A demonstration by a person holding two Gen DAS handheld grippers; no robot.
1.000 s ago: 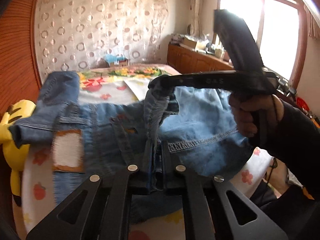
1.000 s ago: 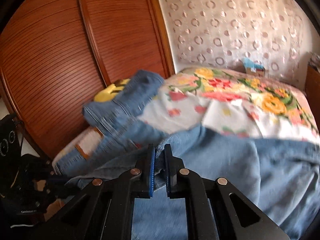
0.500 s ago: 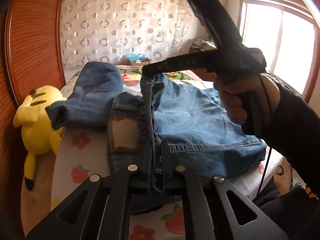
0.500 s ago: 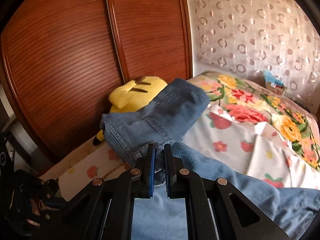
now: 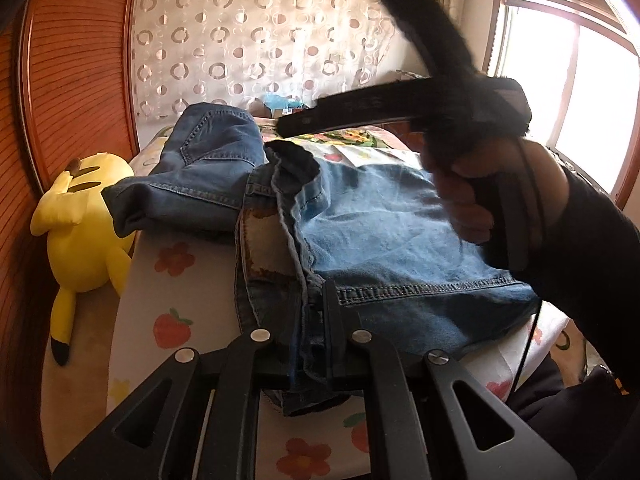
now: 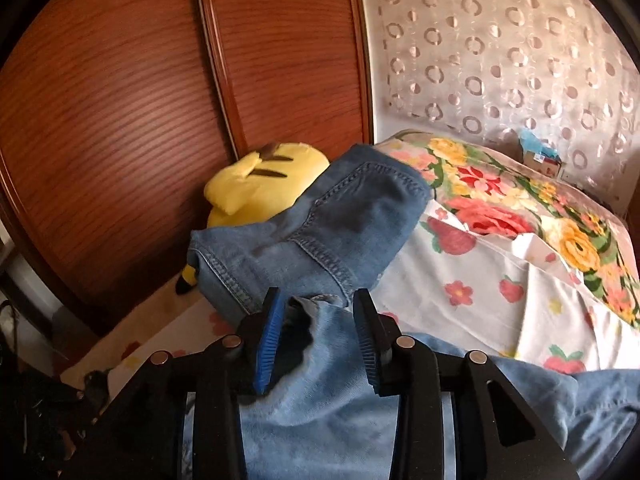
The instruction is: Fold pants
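Note:
Light blue jeans [image 5: 380, 240] lie folded over on the flowered bed. At the near edge my left gripper [image 5: 312, 312] is shut on their doubled waistband edge. In the left wrist view my right gripper [image 5: 286, 124], in a person's hand [image 5: 464, 200], hovers just above the far corner of the fold [image 5: 296, 160]. Seen from the right wrist, the right gripper [image 6: 316, 320] has its jaws opening. The denim corner [image 6: 312, 344] sits loose between the blue pads [image 6: 266, 344], with a gap on each side.
A darker pair of jeans [image 5: 208, 176] lies folded beyond the fold line. A yellow plush toy [image 5: 80, 220] rests between the bed and the wooden wardrobe [image 6: 120, 100]. Flowered sheet [image 6: 480, 280] stretches to the right; a bright window [image 5: 580, 80] is far right.
Both grippers carried the pinched denim edge leftwards across the bed. Then the right jaws parted and the fabric corner dropped out of their pinch. The left grip is unchanged.

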